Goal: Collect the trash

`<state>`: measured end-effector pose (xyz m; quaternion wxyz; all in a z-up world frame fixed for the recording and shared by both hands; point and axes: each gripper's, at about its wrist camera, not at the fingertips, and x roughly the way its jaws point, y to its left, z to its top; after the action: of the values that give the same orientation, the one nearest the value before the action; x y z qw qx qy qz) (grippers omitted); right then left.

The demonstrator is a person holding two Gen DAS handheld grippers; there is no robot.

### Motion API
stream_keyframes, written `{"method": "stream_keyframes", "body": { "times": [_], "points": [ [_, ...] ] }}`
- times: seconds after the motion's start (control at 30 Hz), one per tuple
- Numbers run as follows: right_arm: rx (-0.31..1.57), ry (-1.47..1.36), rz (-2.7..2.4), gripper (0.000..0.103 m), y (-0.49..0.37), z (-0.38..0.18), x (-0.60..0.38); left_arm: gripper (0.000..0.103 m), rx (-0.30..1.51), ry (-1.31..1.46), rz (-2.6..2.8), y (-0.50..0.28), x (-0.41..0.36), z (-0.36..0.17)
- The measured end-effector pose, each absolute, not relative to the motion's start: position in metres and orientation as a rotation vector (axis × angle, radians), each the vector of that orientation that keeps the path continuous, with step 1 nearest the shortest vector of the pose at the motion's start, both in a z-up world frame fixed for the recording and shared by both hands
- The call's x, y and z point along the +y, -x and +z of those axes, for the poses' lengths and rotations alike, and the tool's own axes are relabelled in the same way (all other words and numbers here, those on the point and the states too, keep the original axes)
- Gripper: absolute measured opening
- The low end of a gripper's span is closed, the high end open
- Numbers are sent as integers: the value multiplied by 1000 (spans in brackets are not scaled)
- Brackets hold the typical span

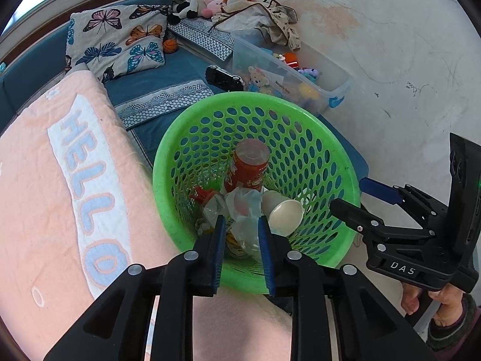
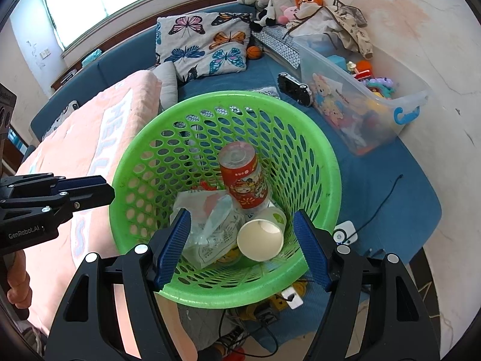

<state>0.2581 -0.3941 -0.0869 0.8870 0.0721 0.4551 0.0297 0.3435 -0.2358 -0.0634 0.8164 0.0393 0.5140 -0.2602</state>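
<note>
Left gripper slightly parted, gripping nothing, above perforated green plastic basket, crumpled clear wrapper inside, red cylindrical can upright, paper cup sideways, mouth toward camera, right gripper spread wide.

- The left wrist view looks steeply down along its own blue-padded fingers, close above the green basket, whose mouth fills the centre.
- The right wrist view looks down just as steeply and just as near, from the basket's other side.
- Each shows the other: the right gripper at 3 o'clock, the left gripper at 9 o'clock.
- Both share the basket, the butterfly pillow toward 11–12 o'clock, and the clear toy bin toward 1–2 o'clock.
</note>
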Motion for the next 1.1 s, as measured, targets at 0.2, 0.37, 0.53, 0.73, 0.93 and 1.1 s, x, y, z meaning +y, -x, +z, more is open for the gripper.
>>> {"method": "stream_keyframes", "body": {
  "times": [0.2,0.37,0.53,0.73,0.93,1.1],
  "points": [
    [946,-149,71,71,-254,-87,-390,35,1087,-72,-536,-338,-226,-62],
    [946,-143,93,75,-248,-86,-378,45,1067,-43,-506,-332,-205,-56],
    [933,-121,118,76,-240,-79,-360,55,1042,-24,-464,-324,-177,-47],
    [911,-89,144,80,-230,-68,-334,65,1015,-11,-426,-314,-151,-37],
    [900,-60,167,83,-220,-64,-307,72,975,-45,-384,-295,-123,-29],
    [896,-61,193,85,-214,-62,-291,75,947,-21,-348,-281,-98,-22]
  ]
}}
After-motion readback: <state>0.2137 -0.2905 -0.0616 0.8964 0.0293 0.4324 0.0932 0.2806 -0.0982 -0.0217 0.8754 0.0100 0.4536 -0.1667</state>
